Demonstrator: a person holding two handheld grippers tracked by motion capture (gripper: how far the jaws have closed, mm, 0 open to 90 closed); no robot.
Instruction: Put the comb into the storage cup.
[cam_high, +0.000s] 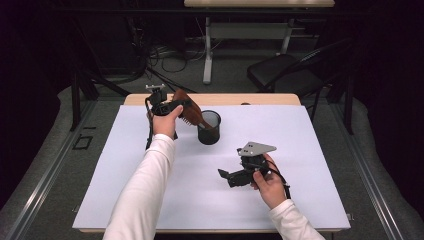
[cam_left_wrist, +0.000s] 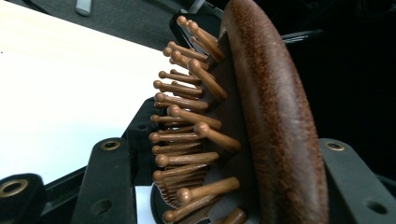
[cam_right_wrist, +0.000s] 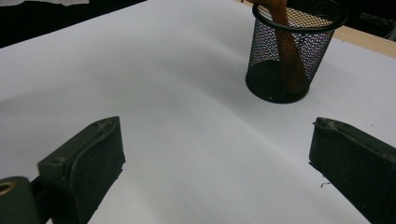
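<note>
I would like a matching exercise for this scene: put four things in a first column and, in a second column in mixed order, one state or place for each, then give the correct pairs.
Column one:
1. left tongs
2. right tongs
3. wooden hairbrush
4. black mesh cup

Column two:
A. stands upright on the white sheet
B. open, holding nothing, low over the sheet
C. handle down inside the cup, head tilted out
D. shut on the brush head

Right pairs: 1-D, 2-B, 3-C, 4-A
</note>
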